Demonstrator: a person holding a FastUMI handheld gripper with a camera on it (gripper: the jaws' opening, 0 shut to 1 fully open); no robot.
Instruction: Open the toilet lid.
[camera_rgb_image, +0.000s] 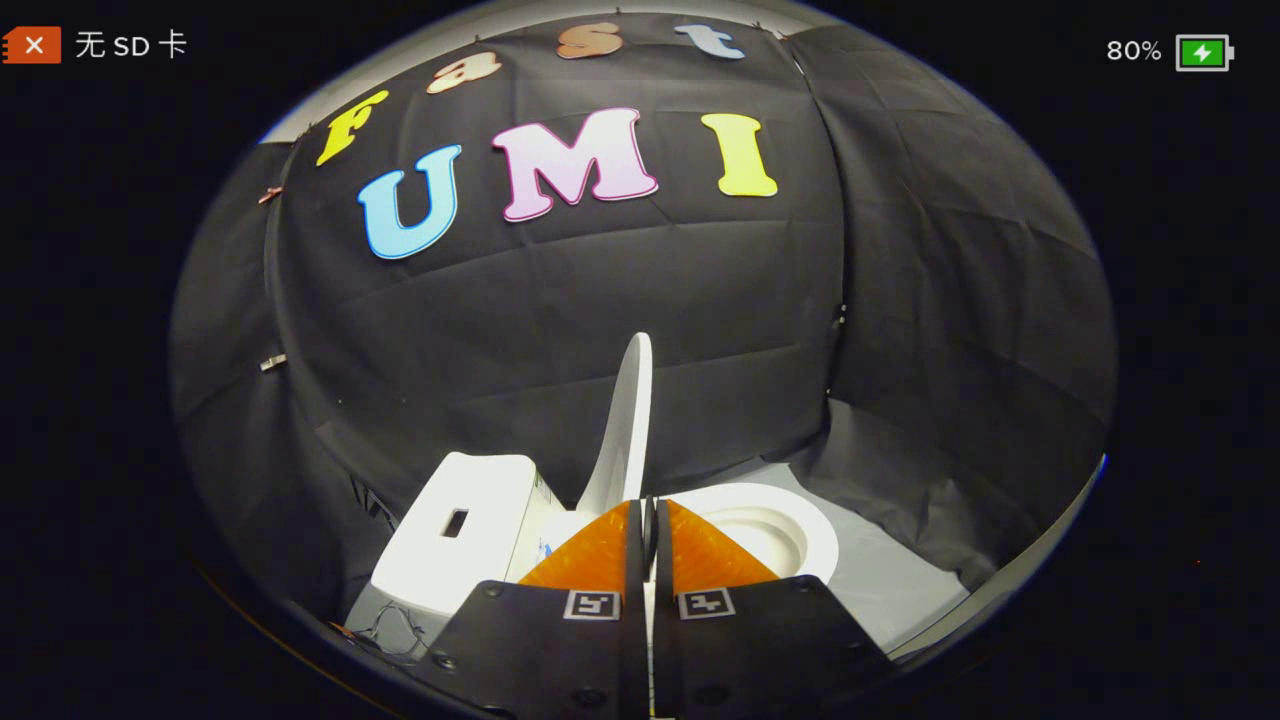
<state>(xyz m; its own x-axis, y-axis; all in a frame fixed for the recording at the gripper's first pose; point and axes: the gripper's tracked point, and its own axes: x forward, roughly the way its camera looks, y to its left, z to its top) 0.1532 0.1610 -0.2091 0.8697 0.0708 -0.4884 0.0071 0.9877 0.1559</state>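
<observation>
A white toilet stands just beyond my fingers, seen from its side. Its lid (628, 420) is raised and stands nearly upright, edge-on to me, leaning slightly toward the tank (455, 525). The open seat and bowl (770, 530) lie to the right of the lid. My gripper (648, 505) is shut, its two fingers pressed together with nothing seen between them. The fingertips sit right at the lid's lower edge, over the bowl's near rim; whether they touch the lid I cannot tell.
Black cloth walls close in behind and on both sides of the toilet. A pale grey floor sheet (880, 580) spreads to the right of the bowl. Some thin wires (385, 625) lie at the foot of the tank.
</observation>
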